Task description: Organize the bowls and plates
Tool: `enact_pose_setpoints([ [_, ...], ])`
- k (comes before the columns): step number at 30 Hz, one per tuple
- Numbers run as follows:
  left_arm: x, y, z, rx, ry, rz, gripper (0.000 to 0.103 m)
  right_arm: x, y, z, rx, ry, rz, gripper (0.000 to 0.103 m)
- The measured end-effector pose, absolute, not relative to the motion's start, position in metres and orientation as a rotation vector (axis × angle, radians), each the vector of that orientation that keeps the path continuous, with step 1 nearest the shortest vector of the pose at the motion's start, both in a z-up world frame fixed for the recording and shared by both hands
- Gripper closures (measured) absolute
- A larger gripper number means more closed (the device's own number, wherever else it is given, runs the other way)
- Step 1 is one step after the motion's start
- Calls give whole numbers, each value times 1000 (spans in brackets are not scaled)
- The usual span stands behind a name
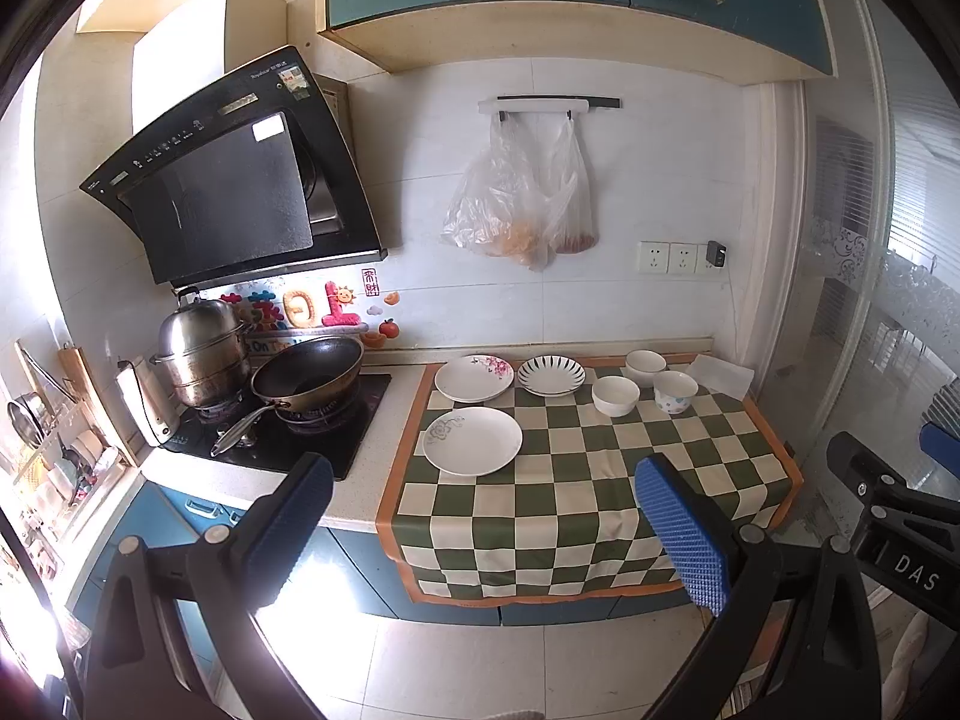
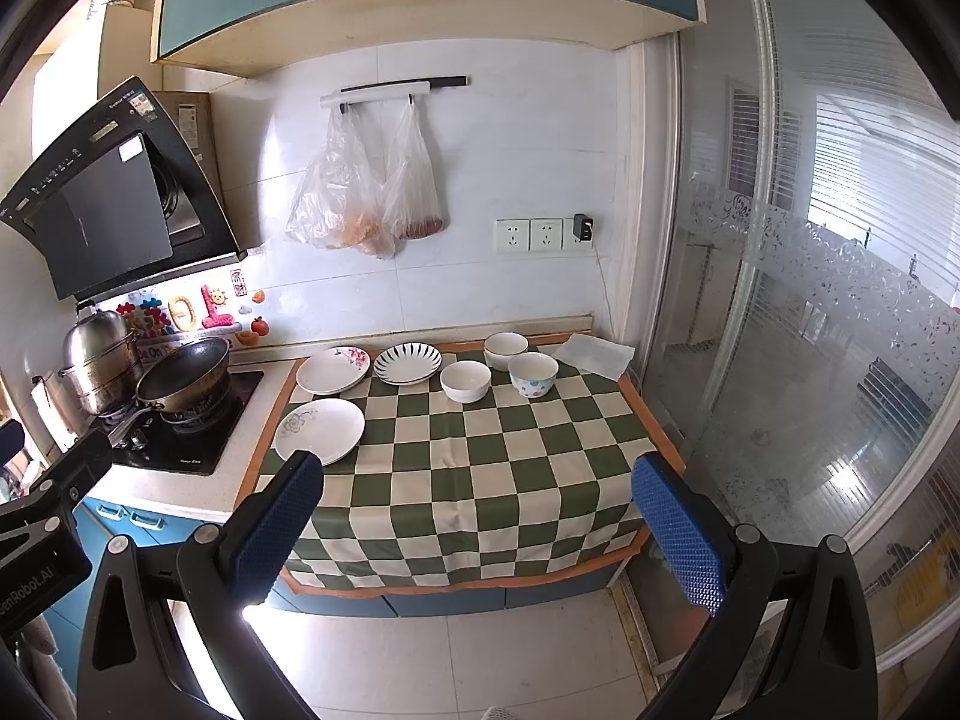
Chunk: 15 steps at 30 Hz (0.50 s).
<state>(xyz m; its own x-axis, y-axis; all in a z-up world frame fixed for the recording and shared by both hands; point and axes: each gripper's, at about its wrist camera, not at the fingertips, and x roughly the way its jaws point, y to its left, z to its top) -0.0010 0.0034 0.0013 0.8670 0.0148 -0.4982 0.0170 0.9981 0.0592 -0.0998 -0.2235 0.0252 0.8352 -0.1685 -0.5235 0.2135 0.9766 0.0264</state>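
Right gripper [image 2: 477,531]; glass door [image 2: 810,312] rightward.

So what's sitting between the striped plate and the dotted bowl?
A plain white bowl sits between the striped plate and the dotted bowl, on the checkered cloth; both views show it.

**Dishes spread on the checked cloth**

I see my left gripper [image 1: 483,531] held wide open, well back from the counter. On the checked cloth [image 1: 576,480] lie three plates [image 1: 472,441] and three bowls [image 1: 615,396], all apart. A wok [image 1: 309,375] sits on the stove.
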Motion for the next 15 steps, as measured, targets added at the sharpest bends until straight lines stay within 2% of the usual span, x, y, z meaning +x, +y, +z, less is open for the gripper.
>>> enact_pose_setpoints([
  [14, 15, 15, -8, 68, 524, 14, 0, -97, -216, 23, 104, 560, -212, 0],
  [15, 21, 19, -11, 71, 525, 20, 0, -77, -215, 19, 115, 565, -213, 0],
])
